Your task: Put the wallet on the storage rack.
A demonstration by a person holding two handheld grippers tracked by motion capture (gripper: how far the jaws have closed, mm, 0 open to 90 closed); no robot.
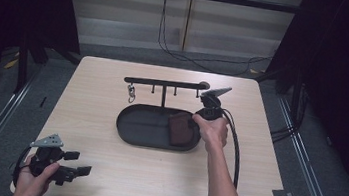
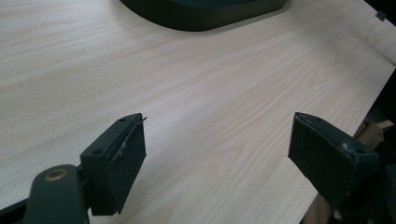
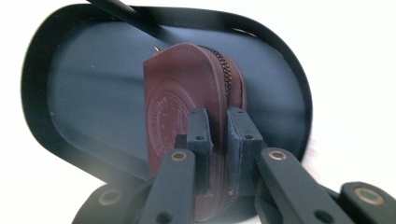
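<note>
Brown leather pouch point(image 3: 187, 102) pinched in the right gripper point(image 3: 218, 126) over the black oval tray point(image 3: 51, 116).
Its lower end is hidden behind the jaws; the embossed seal is too blurred to read. Left gripper point(image 2: 215, 154) hangs spread wide, holding nothing, above the table's point(image 2: 201, 74) near edge.

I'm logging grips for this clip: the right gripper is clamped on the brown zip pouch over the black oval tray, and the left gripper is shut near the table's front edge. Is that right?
One thing is wrong: the left gripper is open, not shut; the left gripper view shows its jaws wide apart over bare table. The rest holds: the right gripper is clamped on the brown zip pouch over the black oval tray.
</note>
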